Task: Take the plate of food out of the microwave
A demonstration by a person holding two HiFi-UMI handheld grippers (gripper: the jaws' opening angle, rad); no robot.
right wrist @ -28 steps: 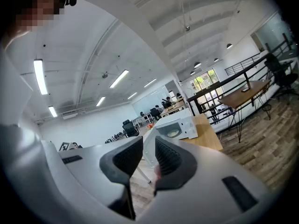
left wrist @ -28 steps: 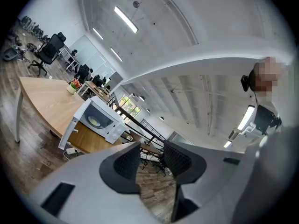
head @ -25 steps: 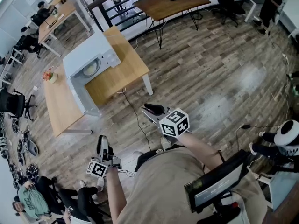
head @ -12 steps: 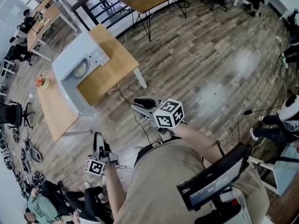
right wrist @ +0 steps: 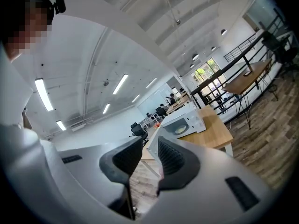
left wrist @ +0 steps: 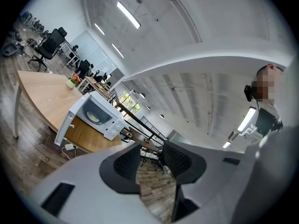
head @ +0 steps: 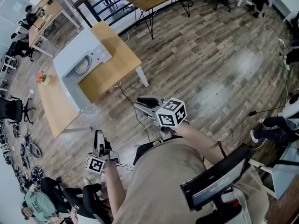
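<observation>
- The plate of food (head: 82, 68) sits inside the microwave (head: 77, 50), whose door (head: 74, 94) hangs open, on the wooden worktop (head: 114, 66) well away from the person
- Left tool (head: 99, 135) has its jaws apart with nothing between them; right tool (head: 142, 104) shows a narrow gap, also empty
- The step in hand looks like the approach: walk up square to the opening, keeping clear of the door
- Open the right tool wider before reaching, take the plate by its rim, and keep it level
</observation>
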